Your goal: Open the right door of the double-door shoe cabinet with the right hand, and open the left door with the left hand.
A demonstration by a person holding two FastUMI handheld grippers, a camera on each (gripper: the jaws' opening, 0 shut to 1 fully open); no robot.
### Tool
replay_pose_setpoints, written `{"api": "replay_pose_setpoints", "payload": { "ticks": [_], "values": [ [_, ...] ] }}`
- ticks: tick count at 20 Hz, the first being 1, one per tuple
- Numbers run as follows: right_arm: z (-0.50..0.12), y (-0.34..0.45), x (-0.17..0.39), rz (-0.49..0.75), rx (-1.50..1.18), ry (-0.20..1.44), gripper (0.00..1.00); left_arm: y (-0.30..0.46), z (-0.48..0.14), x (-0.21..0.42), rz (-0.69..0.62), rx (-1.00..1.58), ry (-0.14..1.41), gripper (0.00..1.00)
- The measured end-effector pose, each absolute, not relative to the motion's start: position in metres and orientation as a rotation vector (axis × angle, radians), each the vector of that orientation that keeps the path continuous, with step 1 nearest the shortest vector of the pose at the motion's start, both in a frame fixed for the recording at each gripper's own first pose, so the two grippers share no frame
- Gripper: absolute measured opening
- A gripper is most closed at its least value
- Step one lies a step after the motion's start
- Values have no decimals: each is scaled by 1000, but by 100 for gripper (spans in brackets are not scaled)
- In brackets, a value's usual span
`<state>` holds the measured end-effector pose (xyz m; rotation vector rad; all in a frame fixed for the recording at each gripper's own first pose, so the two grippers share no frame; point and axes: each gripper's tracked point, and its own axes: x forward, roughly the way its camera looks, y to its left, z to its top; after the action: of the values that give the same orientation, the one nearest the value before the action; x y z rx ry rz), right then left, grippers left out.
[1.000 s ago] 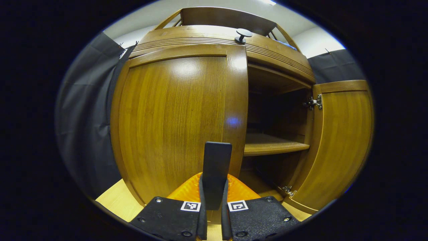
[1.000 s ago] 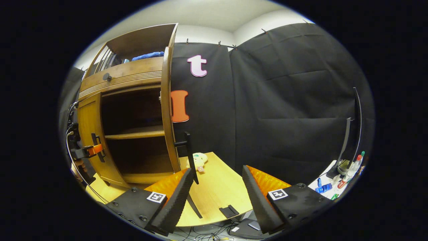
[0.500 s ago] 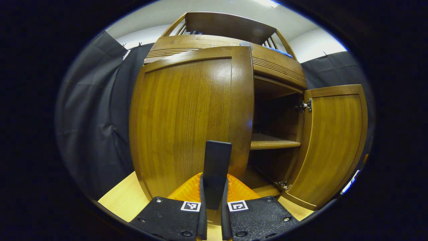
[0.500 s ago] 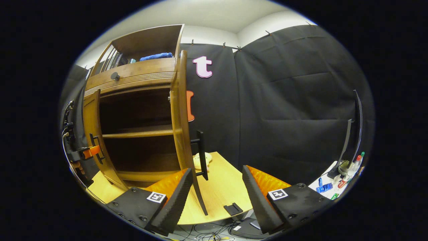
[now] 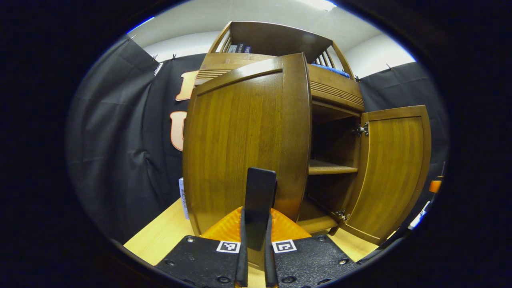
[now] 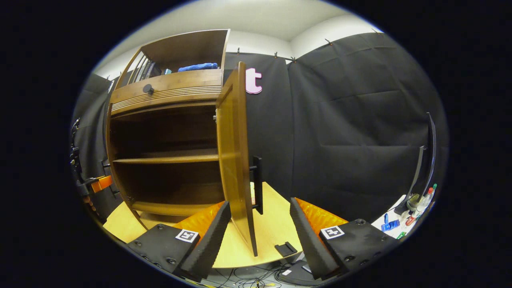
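In the left gripper view my left gripper point(image 5: 255, 212) is shut on the black handle point(image 5: 261, 188) of the cabinet's left door point(image 5: 240, 144). That door stands swung out from the cabinet front, which it partly covers. Behind it the right door point(image 5: 394, 168) hangs wide open beside a bare shelf point(image 5: 330, 169). In the right gripper view my right gripper point(image 6: 260, 204) is open and holds nothing. The right door point(image 6: 234, 152) is edge-on just beyond its fingers, its black handle point(image 6: 259, 180) facing right. Far left, the left gripper point(image 6: 100, 184) shows as an orange spot.
The cabinet stands on a light wooden table point(image 6: 272, 228). A drawer with a dark knob point(image 6: 148, 89) and a blue cloth point(image 6: 198, 67) sit above the doors. A small box point(image 5: 182, 198) leans by the cabinet's left side. Bottles point(image 6: 416, 206) stand at the far right.
The left door has swung further open with my left gripper holding its handle. The right door has turned edge-on in the right gripper view, and that gripper has stayed open.
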<state>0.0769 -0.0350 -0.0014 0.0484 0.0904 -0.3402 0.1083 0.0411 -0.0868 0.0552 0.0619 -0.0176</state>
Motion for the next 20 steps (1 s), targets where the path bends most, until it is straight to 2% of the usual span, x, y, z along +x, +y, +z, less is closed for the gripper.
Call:
{"api": "replay_pose_setpoints", "payload": {
  "ticks": [2, 3, 7, 8, 9, 11, 12, 15, 18, 19, 20],
  "values": [
    [-2, -29, 80, -330, 51, 92, 92, 50, -86, 100, -12, 65, 67, 16],
    [-1, -27, 81, -330, 54, 88, 96, 53, -86, 96, -7, 71, 70, 16],
    [1, -14, 89, -315, 65, 86, 95, 74, -80, 82, 22, 74, 74, 11],
    [1, -9, 91, -309, 64, 87, 100, 80, -79, 79, 29, 73, 77, 10],
    [1, -6, 93, -303, 62, 87, 95, 85, -79, 75, 34, 74, 78, 10],
    [1, 3, 98, -288, 59, 88, 97, 99, -76, 66, 52, 79, 79, 12],
    [0, 10, 101, -279, 58, 90, 98, 106, -75, 62, 64, 81, 79, 6],
    [-1, 29, 109, -251, 57, 93, 100, 131, -70, 53, 89, 71, 78, 6],
    [0, 51, 119, -223, 53, 93, 100, 158, -66, 43, 114, 54, 84, 0],
    [-1, 58, 120, -215, 51, 93, 100, 163, -65, 41, 113, 52, 86, 3],
    [0, 65, 121, -207, 47, 92, 96, 167, -65, 41, 108, 59, 87, 2]
  ]
}}
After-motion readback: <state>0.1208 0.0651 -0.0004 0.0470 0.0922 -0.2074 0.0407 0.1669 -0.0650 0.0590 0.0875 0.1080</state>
